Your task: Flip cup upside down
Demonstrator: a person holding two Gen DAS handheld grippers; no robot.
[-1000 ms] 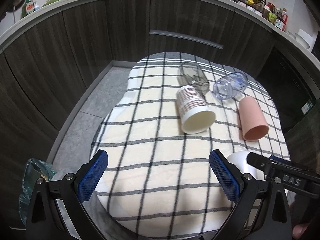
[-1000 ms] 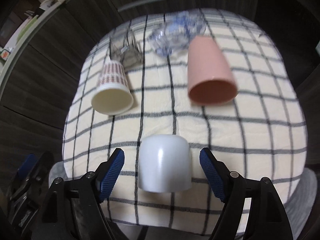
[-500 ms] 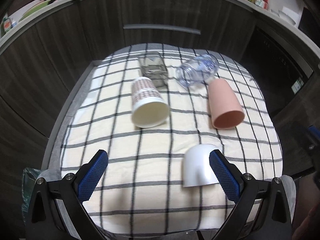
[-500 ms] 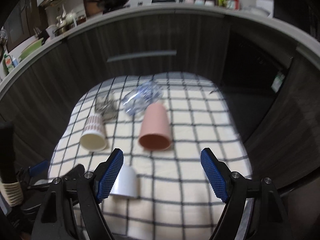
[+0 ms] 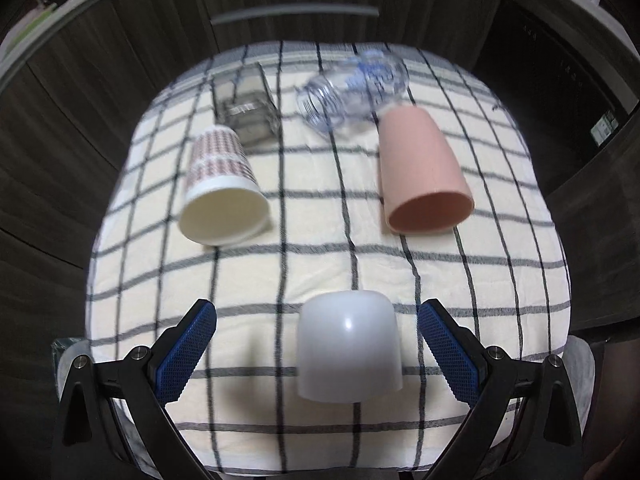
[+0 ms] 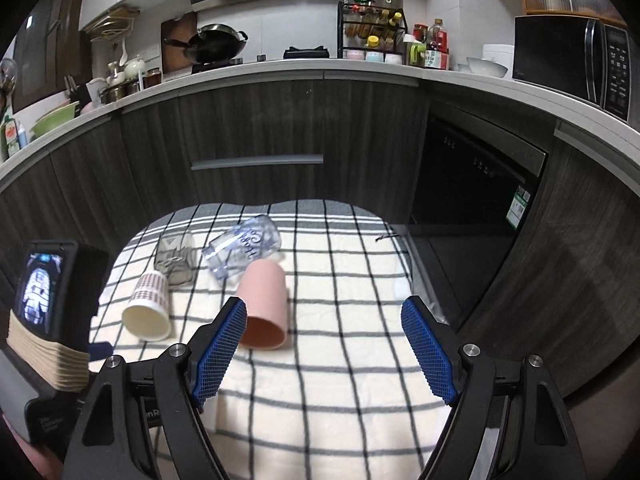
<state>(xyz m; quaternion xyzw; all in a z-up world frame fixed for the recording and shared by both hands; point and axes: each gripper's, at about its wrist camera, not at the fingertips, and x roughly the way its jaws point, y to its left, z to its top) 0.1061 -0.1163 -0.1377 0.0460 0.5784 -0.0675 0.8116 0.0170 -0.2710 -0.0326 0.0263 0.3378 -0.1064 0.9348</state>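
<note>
Now my left gripper [image 5: 316, 346] frames the white cup [image 5: 349, 347], jaws wide.
Right gripper [image 6: 324, 352] has pulled away, wide, empty; cup sits base-up, seemingly flipped.

Right gripper [image 6: 322, 346], jaws wide, is now raised and withdrawn; a second ago it framed the white cup, which has left its view. Left gripper [image 5: 316, 344], also wide, has swung over: the white cup [image 5: 349, 347], upside down on the checked cloth [image 5: 320, 264], now sits between its fingers, toward 3 o'clock.
</note>
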